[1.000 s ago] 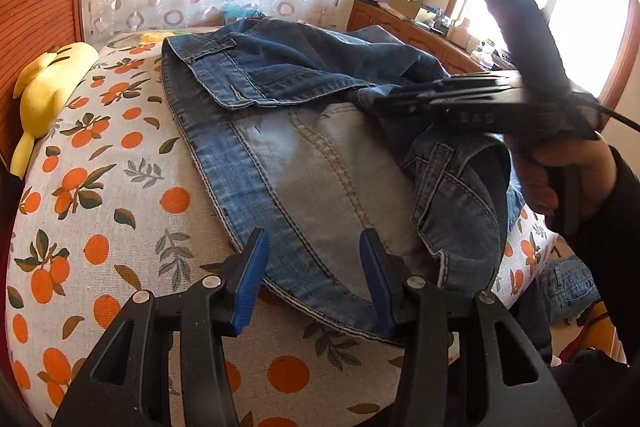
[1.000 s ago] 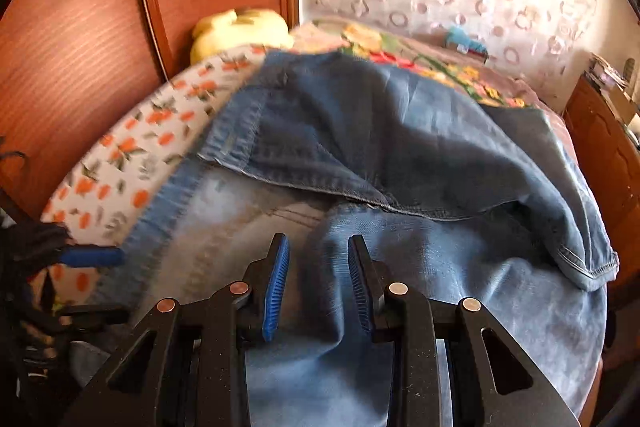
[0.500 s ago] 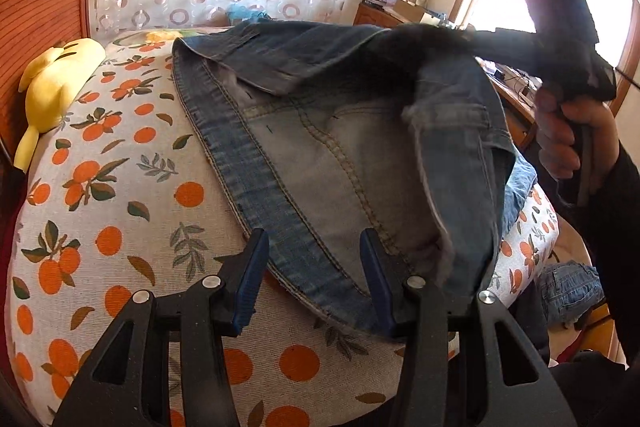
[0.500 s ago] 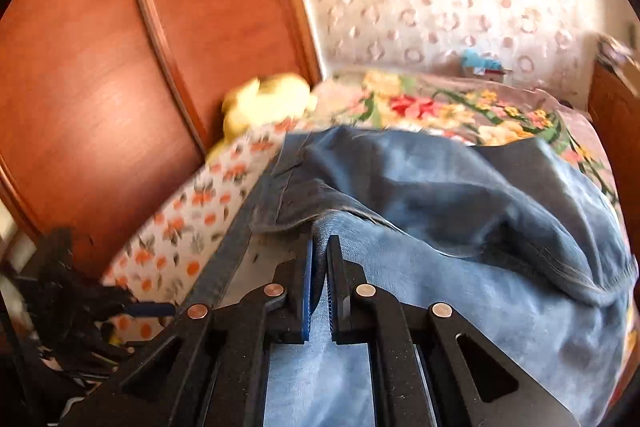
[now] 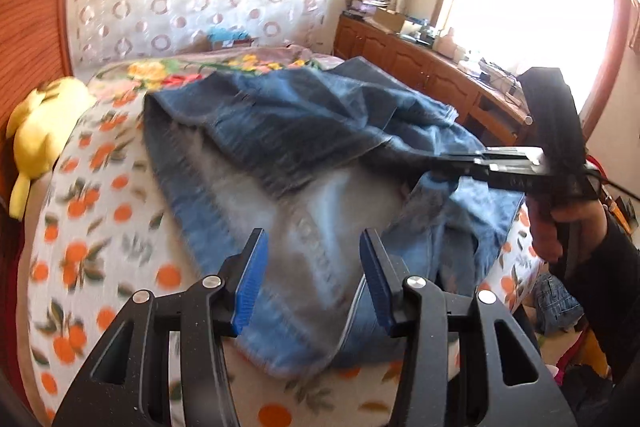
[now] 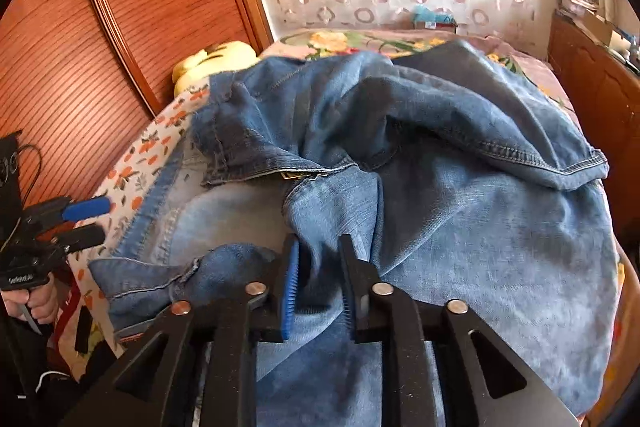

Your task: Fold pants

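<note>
Blue jeans lie crumpled on the orange-print bedsheet, with the darker waist part folded over a paler leg. My left gripper is open and hovers over the near hem of the jeans, holding nothing. It also shows at the left edge of the right wrist view, left gripper. My right gripper has its jaws opening, and a bunched fold of denim lies loosely between its pads. From the left wrist view the right gripper reaches in from the right, held by a hand.
A yellow plush toy lies at the bed's left edge against a wooden panel. A wooden dresser with clutter stands under the window. More denim lies on the floor to the right of the bed.
The right gripper shut on a fold of denim and lifted it, then came down and its jaws parted. The left gripper rose a little and stayed open.
</note>
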